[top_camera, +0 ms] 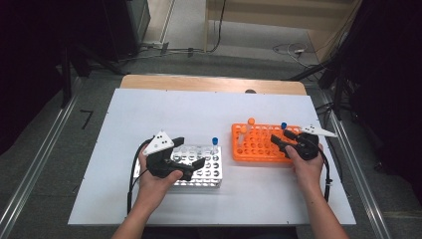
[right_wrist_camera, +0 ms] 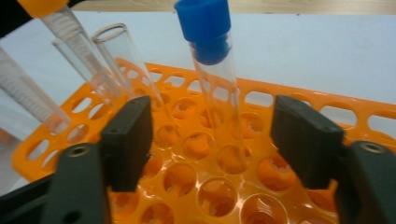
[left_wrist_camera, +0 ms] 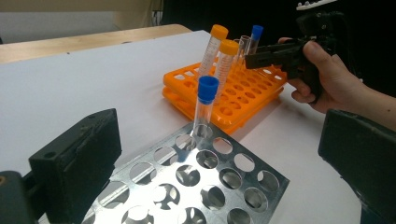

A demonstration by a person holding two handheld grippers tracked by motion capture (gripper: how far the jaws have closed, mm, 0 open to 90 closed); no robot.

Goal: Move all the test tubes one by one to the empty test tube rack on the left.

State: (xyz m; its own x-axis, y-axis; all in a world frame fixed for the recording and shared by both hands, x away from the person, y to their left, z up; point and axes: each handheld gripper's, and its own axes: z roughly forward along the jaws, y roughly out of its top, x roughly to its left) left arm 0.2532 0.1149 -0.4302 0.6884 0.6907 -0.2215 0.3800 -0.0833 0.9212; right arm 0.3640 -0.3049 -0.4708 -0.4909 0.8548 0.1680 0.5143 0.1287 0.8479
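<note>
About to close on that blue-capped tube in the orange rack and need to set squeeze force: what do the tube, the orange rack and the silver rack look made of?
The blue-capped tube has a clear, glossy wall, glass or hard plastic; I cannot tell which. Its cap looks like matte blue plastic. The orange rack looks like moulded plastic: uniform colour, soft sheen, rounded hole edges. The silver rack looks like sheet metal: thin, brushed, reflective, with punched holes.

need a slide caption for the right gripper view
Open right gripper straddling a blue-capped tube standing in the orange rack.

High view looks down; both gripper views, close, share the orange rack (top_camera: pixel 259 142)
</note>
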